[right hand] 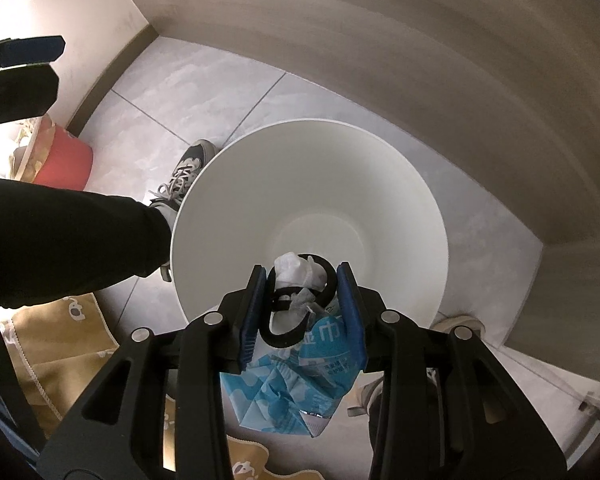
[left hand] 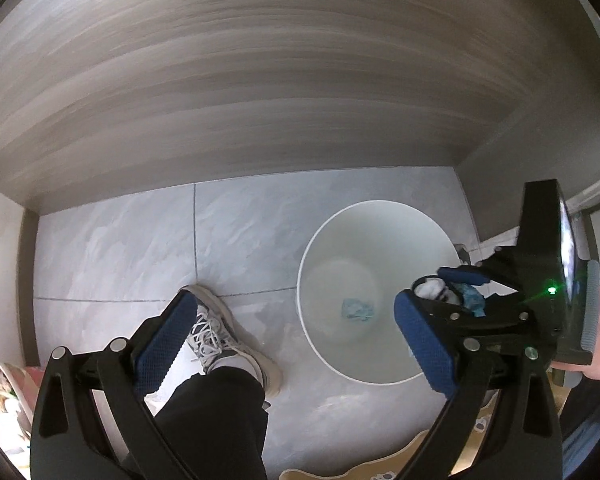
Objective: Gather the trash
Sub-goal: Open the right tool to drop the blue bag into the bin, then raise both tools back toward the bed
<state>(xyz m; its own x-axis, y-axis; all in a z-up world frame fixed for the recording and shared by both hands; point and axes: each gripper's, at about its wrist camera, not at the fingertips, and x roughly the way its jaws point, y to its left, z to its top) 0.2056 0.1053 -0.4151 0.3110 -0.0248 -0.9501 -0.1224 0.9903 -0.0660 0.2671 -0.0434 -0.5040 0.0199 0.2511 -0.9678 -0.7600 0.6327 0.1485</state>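
A round white bin [left hand: 380, 236] stands on the grey tiled floor; it also fills the middle of the right wrist view [right hand: 312, 184]. A small blue wrapper [left hand: 357, 310] lies on its bottom. My right gripper [right hand: 303, 286] is shut on a bundle of trash: a blue tissue packet [right hand: 300, 384], white crumpled tissue [right hand: 298, 270] and a black loop [right hand: 284, 336]. It holds the bundle over the bin's near rim. In the left wrist view the same right gripper [left hand: 446, 280] is at the bin's right side. My left gripper [left hand: 296, 328] is open and empty, above the floor left of the bin.
A person's grey sneaker [left hand: 220, 332] and black trouser leg [left hand: 216, 420] stand left of the bin. A second shoe [right hand: 458, 326] is to its right. A grey wood-grain panel [left hand: 260, 80] rises behind. A red container [right hand: 62, 158] and a yellow mat [right hand: 60, 344] lie at the left.
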